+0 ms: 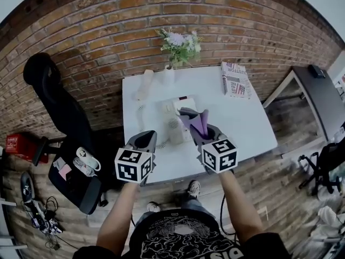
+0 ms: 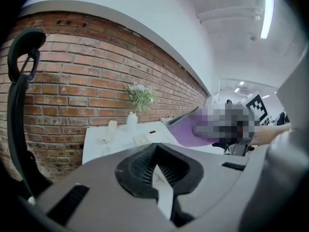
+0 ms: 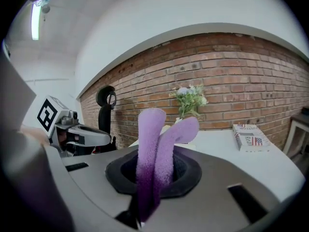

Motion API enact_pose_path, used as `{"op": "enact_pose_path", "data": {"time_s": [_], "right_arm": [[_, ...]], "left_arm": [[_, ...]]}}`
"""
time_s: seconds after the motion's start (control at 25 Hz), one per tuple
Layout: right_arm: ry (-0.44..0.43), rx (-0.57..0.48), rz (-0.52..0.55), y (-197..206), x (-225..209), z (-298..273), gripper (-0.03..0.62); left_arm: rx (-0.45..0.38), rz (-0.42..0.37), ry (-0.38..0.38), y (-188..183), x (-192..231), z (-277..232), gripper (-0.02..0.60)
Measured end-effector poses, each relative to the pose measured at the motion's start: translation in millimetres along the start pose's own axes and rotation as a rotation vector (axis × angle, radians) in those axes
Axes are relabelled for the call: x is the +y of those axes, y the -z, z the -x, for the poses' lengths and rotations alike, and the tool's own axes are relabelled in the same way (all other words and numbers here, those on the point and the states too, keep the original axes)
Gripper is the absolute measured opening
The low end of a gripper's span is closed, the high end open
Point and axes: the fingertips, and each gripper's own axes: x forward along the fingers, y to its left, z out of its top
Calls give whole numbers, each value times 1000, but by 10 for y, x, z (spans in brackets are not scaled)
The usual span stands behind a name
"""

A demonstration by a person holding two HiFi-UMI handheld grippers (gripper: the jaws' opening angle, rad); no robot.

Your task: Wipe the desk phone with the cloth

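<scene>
The brick wall (image 1: 108, 36) rises far ahead of both grippers, behind the white table (image 1: 242, 112). The table lies below them and stretches forward from them. A black office chair (image 1: 59, 107) stands off the table, to the left of the left gripper (image 1: 146, 136).

The desk phone (image 1: 173, 116) sits on the table just ahead of the two grippers, close to the tips of the right gripper (image 1: 188, 115) and a little to its left. The handset (image 1: 144, 84) is off the base. It lies ahead of the left gripper, near the far left corner of the table, and a coiled cord (image 1: 141, 112) runs from it back toward the phone.

A folded newspaper (image 1: 235, 80) lies ahead and to the right of the right gripper, near the far right corner. A white vase (image 1: 168, 74) with flowers (image 1: 180, 45) stands at the far edge, ahead of the gap between the two grippers.

The right gripper is clenched on the purple cloth (image 3: 154, 153), and two soft folds of it stick out forward past the jaws. In the head view the cloth hangs over the right part of the phone. I cannot tell if it touches the phone.

The left gripper has its jaws pressed together with only a thin pale slit between them, and it grasps nothing. It hovers over the near edge of the table, left of the phone.
</scene>
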Motion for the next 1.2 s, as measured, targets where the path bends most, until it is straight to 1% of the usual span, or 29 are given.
{"op": "enact_pose_path", "data": {"time_s": [0.32, 0.64, 0.88, 1.2], "right_arm": [[39, -56, -3, -338, -415, 177, 48], [48, -105, -2, -608, -569, 251, 46], [35, -99, 34, -623, -554, 186, 46], [26, -95, 31, -645, -616, 148, 46]], "left_arm": [[-40, -33, -82, -322, 33, -46, 6], [-75, -51, -155, -525, 129, -38, 6], [-80, -39, -167, -555, 153, -82, 6], [-76, -24, -167, -557, 154, -158, 6]]}}
